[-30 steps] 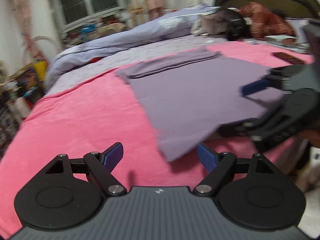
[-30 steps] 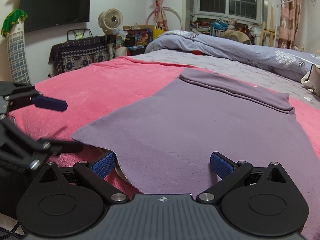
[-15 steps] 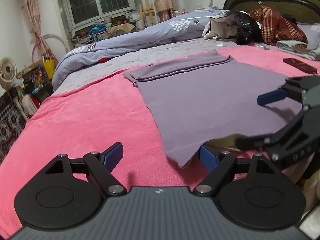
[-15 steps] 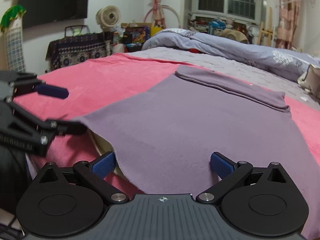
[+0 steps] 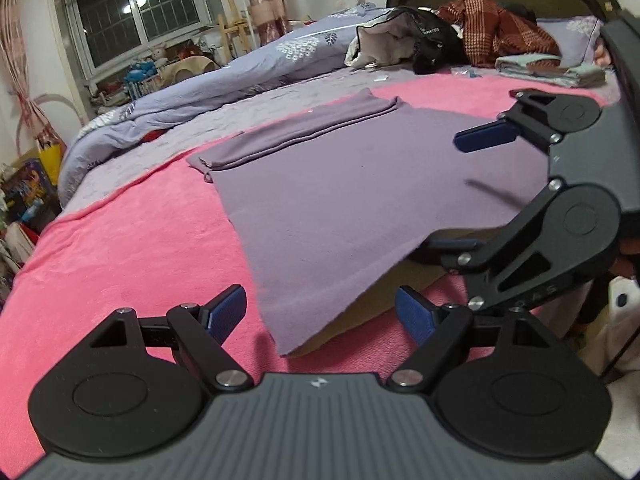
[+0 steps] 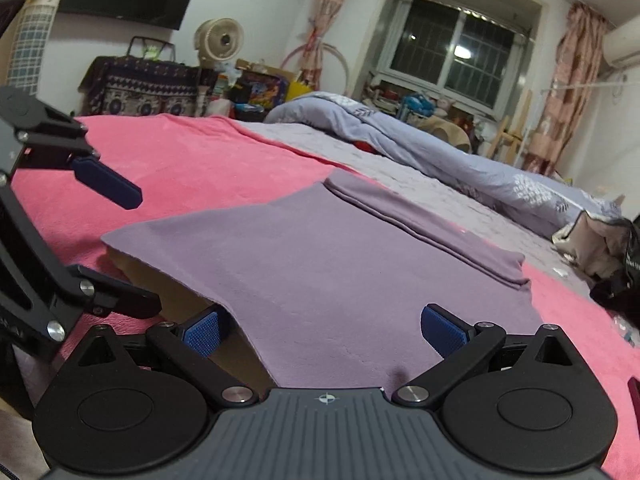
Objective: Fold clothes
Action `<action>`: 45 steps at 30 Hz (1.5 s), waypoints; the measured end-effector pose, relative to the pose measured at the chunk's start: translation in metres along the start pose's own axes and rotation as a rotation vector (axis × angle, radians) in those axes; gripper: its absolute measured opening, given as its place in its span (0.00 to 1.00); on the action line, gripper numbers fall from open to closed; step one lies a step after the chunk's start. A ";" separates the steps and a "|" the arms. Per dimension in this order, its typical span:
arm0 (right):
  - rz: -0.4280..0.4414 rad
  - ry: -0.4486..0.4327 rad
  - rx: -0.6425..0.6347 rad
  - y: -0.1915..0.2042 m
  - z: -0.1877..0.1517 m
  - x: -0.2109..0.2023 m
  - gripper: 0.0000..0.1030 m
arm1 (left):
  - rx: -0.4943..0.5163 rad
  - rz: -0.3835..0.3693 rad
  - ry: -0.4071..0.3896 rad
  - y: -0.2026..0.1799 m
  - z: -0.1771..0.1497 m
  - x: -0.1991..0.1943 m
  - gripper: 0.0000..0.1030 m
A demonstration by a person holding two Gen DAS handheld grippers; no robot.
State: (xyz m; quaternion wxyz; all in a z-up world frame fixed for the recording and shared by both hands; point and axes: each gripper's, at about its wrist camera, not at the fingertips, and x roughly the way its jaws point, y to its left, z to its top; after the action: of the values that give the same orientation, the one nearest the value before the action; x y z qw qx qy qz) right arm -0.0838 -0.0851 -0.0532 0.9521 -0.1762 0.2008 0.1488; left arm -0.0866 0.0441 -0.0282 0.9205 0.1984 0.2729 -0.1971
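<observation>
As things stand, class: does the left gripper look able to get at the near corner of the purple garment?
Probably yes. The left gripper is open with the purple garment corner lifted between its fingers; nothing blocks it.

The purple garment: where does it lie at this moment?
The purple garment lies spread on the pink blanket, its near edge between the open left gripper and right gripper.

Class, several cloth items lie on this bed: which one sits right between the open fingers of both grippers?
The flat purple garment on the pink blanket. The lavender duvet, the red checked garment and the folded pale clothes lie far behind it.
</observation>
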 end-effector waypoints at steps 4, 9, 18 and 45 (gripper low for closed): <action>-0.006 0.011 0.010 -0.004 -0.003 0.003 1.00 | -0.050 0.078 0.009 0.005 0.002 0.011 0.82; -0.133 0.011 -0.110 -0.017 -0.019 -0.002 1.00 | -0.059 0.282 0.046 0.012 -0.003 0.020 0.82; -0.454 0.146 -0.159 -0.093 -0.063 -0.022 1.00 | -0.082 0.363 0.044 0.020 -0.011 0.018 0.84; -0.326 0.204 0.475 -0.344 0.053 0.087 1.00 | -0.300 0.265 0.078 0.176 0.147 0.119 0.84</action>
State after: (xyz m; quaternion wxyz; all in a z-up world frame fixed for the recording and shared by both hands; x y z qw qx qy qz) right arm 0.1322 -0.3529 0.0493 0.9530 0.0073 0.2934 -0.0754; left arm 0.1509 0.0932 0.0614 0.9463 0.1008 0.3061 -0.0239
